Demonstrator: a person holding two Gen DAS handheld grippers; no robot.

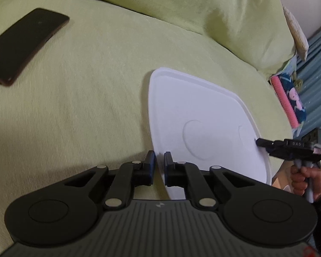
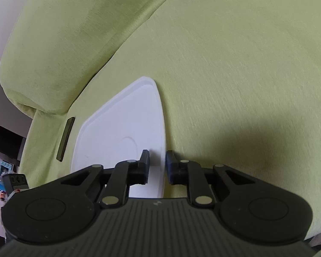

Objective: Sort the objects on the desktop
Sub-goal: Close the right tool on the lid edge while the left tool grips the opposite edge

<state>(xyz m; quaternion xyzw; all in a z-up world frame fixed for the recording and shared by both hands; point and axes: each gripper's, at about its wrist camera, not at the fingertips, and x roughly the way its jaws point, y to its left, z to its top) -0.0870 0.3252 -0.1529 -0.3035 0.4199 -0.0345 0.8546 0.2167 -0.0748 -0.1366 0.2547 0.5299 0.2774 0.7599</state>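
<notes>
Your left gripper and right gripper each apparently pinch opposite rims of the white tray on the green sofa.

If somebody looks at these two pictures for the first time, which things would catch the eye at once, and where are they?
The first is the flat white plastic lid with rounded corners, lying on the light green fabric sofa seat. The left gripper and the right gripper each close on one of its opposite edges. Next comes the black smartphone, lying apart on the seat to the lid's left in the left wrist view.
</notes>
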